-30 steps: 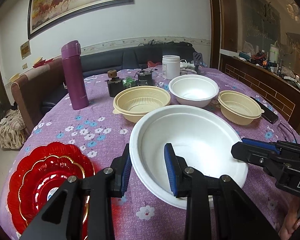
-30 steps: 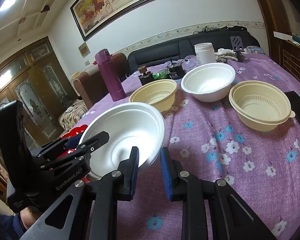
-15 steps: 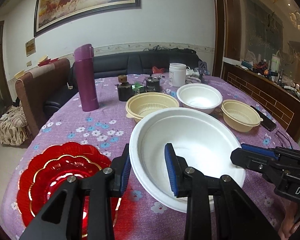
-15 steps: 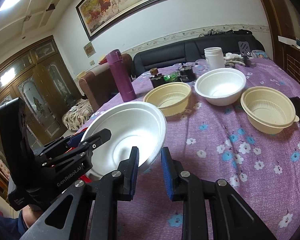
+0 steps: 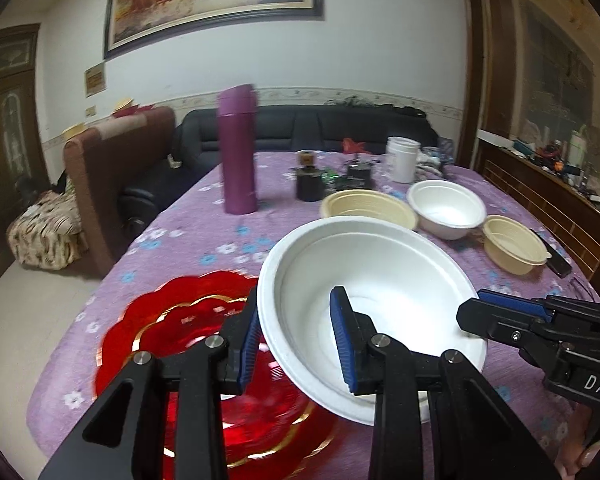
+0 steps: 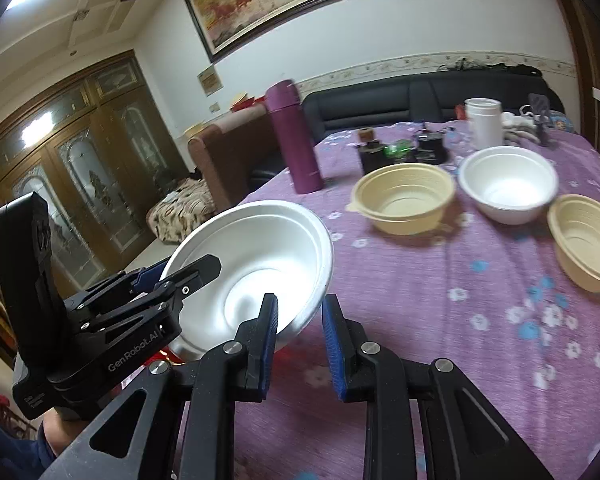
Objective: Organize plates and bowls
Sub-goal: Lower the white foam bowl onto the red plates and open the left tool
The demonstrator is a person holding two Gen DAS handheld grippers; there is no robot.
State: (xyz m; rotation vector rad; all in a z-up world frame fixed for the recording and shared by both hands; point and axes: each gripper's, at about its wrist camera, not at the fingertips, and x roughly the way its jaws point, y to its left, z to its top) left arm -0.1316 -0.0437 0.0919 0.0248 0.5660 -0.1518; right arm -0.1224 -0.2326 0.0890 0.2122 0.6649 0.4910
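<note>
Left gripper [image 5: 296,336] jaws just eased wider, white bowl [image 5: 372,300] rim straddled – lifted, tilted above red plates [image 5: 204,340] at near left, right gripper [image 6: 298,340] clamped on opposite rim, tan bowls farther right on table [image 6: 440,300].

purple floral table [image 5: 188,240] bears red plates [image 5: 172,320], three bowls, a flask [image 5: 238,160].
</note>
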